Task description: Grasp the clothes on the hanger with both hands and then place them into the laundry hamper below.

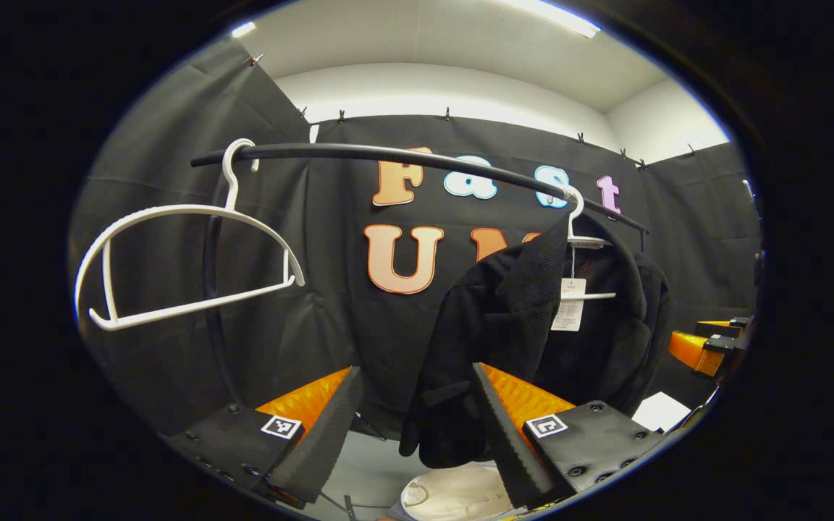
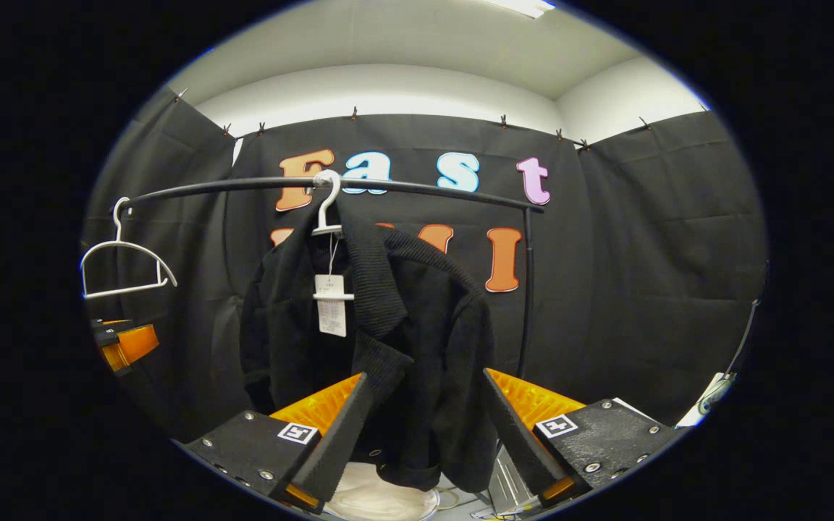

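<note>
Left gripper view: the left gripper [image 1: 413, 427] is seen with its fingers spread wide, nothing held between them. A black jacket [image 1: 525, 340] is hung ahead and to the right of this gripper, on a white hanger [image 1: 580, 235] hooked over a black rail [image 1: 402, 155]. The jacket's lower hem is seen between and just beyond the fingertips; whether the cloth is touched cannot be told. A paper tag [image 1: 569, 307] is hung inside the collar. A second, empty white hanger [image 1: 185, 264] is hooked on the rail up and to the left of the gripper. Below the jacket, past the fingertips, the pale rim of the laundry hamper [image 1: 453, 492] is partly seen. At the far right edge the other gripper is glimpsed.

Right gripper view: the right gripper [image 2: 424, 423] is likewise held with fingers spread apart, gripping nothing. The black jacket [image 2: 388, 347] is hung straight ahead, its hem dropped down between the fingers; contact cannot be told. The white hanger [image 2: 326, 210] is hooked on the black rail [image 2: 424, 188] above. The paper tag [image 2: 331, 307] is seen up and left of the fingers. The empty white hanger [image 2: 124, 264] is hung far to the left. The laundry hamper [image 2: 381, 499] is seen low, just under the jacket, between the fingers.
</note>
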